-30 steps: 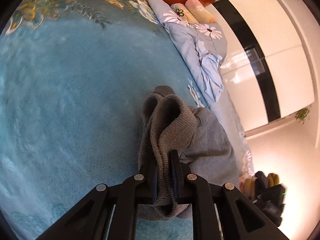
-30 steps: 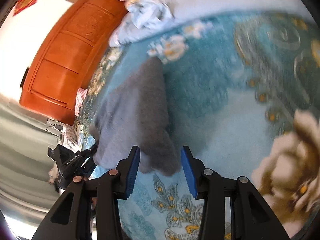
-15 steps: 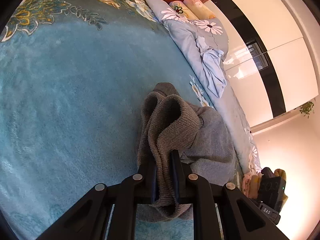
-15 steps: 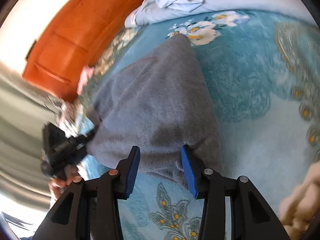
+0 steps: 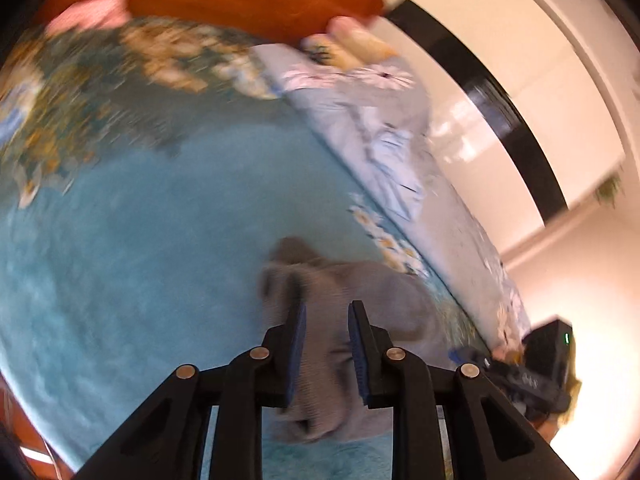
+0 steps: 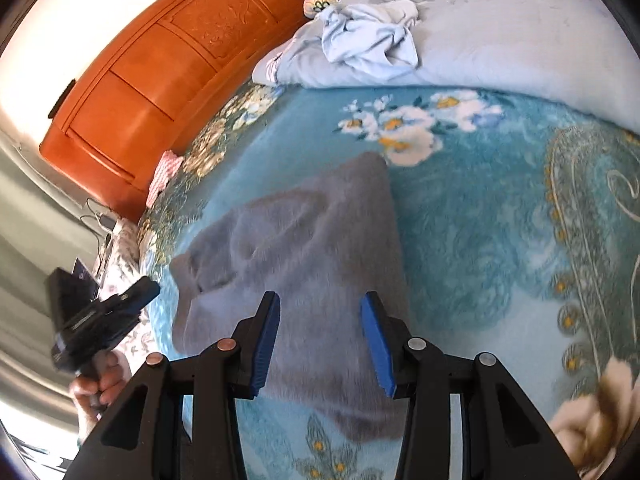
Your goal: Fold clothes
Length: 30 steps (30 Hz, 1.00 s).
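Blue blanket [image 6: 480, 216] bears our grey garment [image 6: 312, 240]; left gripper [image 5: 325, 344] is opening to drop its cuff, right gripper [image 6: 320, 340] hovers apart, empty.

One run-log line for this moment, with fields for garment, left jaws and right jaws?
garment: grey sweater lying on teal blanket | left gripper: jaws opening, ribbed hem between them | right gripper: jaws open above sweater, holding nothing

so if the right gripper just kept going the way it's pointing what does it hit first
Most likely the grey garment. The right gripper is open and angled down at it, with the cloth lying flat on the blue floral blanket right in line with the fingers. The gap to the cloth is hard to judge.
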Each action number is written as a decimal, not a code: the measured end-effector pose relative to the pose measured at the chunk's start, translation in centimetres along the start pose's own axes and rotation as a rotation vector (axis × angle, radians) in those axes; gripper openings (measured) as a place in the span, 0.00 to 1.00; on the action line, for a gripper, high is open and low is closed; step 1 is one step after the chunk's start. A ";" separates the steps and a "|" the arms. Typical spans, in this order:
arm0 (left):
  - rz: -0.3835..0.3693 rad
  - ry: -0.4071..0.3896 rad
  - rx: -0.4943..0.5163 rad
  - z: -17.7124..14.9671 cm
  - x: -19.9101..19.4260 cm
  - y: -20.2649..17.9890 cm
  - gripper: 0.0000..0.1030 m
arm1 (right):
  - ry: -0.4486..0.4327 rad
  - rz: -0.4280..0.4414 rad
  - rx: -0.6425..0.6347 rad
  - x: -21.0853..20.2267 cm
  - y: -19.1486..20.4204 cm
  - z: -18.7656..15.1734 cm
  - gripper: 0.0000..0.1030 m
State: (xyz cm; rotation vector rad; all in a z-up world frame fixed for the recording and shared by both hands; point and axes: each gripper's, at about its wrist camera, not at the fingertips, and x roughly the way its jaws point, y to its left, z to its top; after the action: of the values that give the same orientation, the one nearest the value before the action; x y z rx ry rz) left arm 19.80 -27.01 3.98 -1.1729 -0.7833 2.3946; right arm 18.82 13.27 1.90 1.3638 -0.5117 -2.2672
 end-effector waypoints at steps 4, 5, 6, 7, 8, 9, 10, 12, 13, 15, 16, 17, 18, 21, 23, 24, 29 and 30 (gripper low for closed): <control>0.062 0.036 0.083 0.3 2.5 -2.1 0.32 | -0.023 -0.002 0.031 1.0 0.2 1.2 0.48; 0.077 0.052 0.064 0.3 3.3 -1.8 0.32 | -0.027 -0.003 0.032 1.1 0.2 1.2 0.48; 0.078 0.066 0.020 0.3 4.0 -1.0 0.32 | -0.031 -0.004 0.034 1.2 0.1 1.3 0.50; 0.072 0.075 -0.022 0.2 4.6 -0.3 0.32 | -0.030 -0.008 0.039 1.5 -0.2 1.3 0.53; 0.060 0.084 -0.067 0.1 5.1 0.5 0.32 | -0.020 -0.010 0.049 1.9 -0.5 1.3 0.54; 0.044 0.086 -0.096 0.0 5.3 1.0 0.32 | 0.004 -0.013 0.073 2.7 -1.2 1.1 0.54; 0.028 0.088 -0.124 -0.2 5.4 1.6 0.32 | 0.015 -0.015 0.093 3.2 -1.7 1.1 0.54; -0.003 0.091 -0.178 -0.5 5.6 2.6 0.32 | 0.022 -0.002 0.124 3.8 -2.4 0.9 0.54; -0.009 0.087 -0.179 -0.5 5.3 2.6 0.32 | 0.020 0.000 0.130 3.8 -2.6 0.8 0.54; -0.020 0.080 -0.180 -0.5 4.5 2.7 0.32 | 0.014 0.006 0.133 3.4 -2.5 0.9 0.54; -0.026 0.076 -0.180 -0.6 4.1 2.7 0.34 | 0.010 0.009 0.134 3.2 -2.4 0.9 0.54; -0.031 0.072 -0.181 -0.6 3.7 2.7 0.37 | -0.003 0.022 0.139 2.7 -2.5 0.9 0.54; -0.031 0.062 -0.183 -0.7 3.2 3.0 0.47 | -0.017 0.036 0.143 2.2 -2.6 0.9 0.54; -0.010 0.070 -0.198 -1.4 2.7 4.2 0.62 | -0.039 0.052 0.172 1.2 -3.8 0.3 0.57; -0.007 0.099 -0.212 -2.0 3.1 5.0 0.62 | -0.010 0.014 0.202 1.6 -5.3 -0.5 0.61; -0.007 0.122 -0.221 -2.5 3.6 5.2 0.62 | 0.003 0.007 0.220 1.8 -5.8 -0.9 0.61; -0.067 0.158 -0.224 -3.4 5.5 4.9 0.65 | 0.007 0.082 0.308 2.1 -7.2 -1.9 0.65; -0.080 0.159 -0.225 -3.4 5.7 4.8 0.67 | 0.017 0.106 0.305 2.4 -7.0 -1.8 0.65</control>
State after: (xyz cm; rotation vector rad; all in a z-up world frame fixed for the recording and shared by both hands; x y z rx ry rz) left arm 18.81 -26.57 -4.12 -1.3702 -1.0458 2.1607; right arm 18.17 17.64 -4.37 1.4561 -0.9322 -2.1535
